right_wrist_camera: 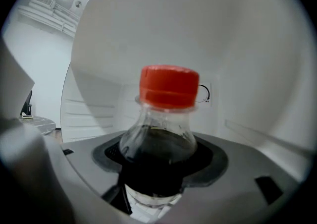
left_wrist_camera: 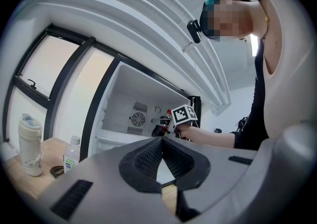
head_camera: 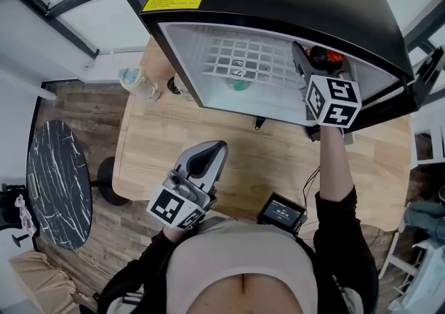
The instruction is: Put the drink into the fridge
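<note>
One big black fridge (head_camera: 278,0) stands open on the wooden counter (head_camera: 208,139), at 12 o'clock in the head view. It is open so the white inside and the wire shelf (head_camera: 250,59) can be reached. Off at 9 o'clock, down on the floor, is a round dark table (head_camera: 59,180), well apart from the work.

The right gripper (head_camera: 314,62) reaches up to 1 o'clock, right into the fridge mouth. Its jaws are squeezed onto the drink (right_wrist_camera: 159,139), a clear bottle of dark soda. The jaws press the bottle from both sides at its wide shoulder. The neck and red cap (right_wrist_camera: 168,86) stick up at 12 o'clock above them. The bottle looks upright, likely so it can be stood down without tipping. White fridge walls are all around it, so the drink is inside the fridge or just at its edge. It does not seem to be set down yet.

The left gripper (left_wrist_camera: 162,141) hangs low at 7 o'clock, close to the person's body and away from the fridge. Its jaws are pressed together with nothing between them. It seems to have no job right now.

On the counter at 10 o'clock, beside the fridge, stand a pale flask (head_camera: 139,83) and a small water bottle (left_wrist_camera: 72,154). A little screen box (head_camera: 281,212) lies at 5 o'clock.
</note>
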A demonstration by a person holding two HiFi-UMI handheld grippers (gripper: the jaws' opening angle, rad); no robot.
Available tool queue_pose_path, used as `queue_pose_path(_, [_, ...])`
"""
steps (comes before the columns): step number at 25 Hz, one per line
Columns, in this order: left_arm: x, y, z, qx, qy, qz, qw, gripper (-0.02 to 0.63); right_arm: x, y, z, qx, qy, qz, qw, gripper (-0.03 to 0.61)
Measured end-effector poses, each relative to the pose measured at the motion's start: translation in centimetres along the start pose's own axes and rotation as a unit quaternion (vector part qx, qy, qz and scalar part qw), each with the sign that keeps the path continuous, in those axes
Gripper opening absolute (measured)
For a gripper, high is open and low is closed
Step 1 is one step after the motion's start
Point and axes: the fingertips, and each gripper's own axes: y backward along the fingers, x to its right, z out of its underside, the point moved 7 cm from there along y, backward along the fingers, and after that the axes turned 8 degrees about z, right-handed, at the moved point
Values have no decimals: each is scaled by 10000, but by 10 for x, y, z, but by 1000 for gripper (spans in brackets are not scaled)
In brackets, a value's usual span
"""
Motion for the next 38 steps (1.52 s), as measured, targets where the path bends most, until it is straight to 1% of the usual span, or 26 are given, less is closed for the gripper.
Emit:
queue_pose_path(7, [3,-5,0,15,-7,75,10000,5,-5,12,-2,-86,113,-238,9996,327])
queue_pose_path(10, [4,-6,-1,4,-15,111,9999,5,-6,17,-3,-85,9,-340,9994,327])
queue_pose_path(12, [5,-6,-1,3,-18,108,9999,5,-6,15,-1,-178,-3,-395,9991,327])
queue_pose_path(15, [7,-7,-1,9,-23,116,9999,5,-5,11,1,-352,76,-434,9984,327])
queue_pose_path(19, [7,-6,-1,-3,-19,110,9999,5,-13,4,0,-367,351,-487,9975,328])
queue_pose_path(20, [8,-6,-1,0,-18,107,9999,5,-14,3,0,-346,369,-459,9977,328])
queue_pose_path(24, [7,-5,-2,10,-37,110,9999,5,-9,4,3,-173,71,-286,9994,327])
queue_pose_path(29, [5,-3,-1,-25,-40,92,9999,5,-11,5,3,-93,233,-269,9993,328])
queue_pose_path(33, [6,-7,-2,-21,-42,138,9999,5,-9,9,-2,89,310,-133,9994,337])
queue_pose_path(38, [7,-8,-2,-19,-44,160,9999,5,-7,19,-3,196,163,-8,9997,347])
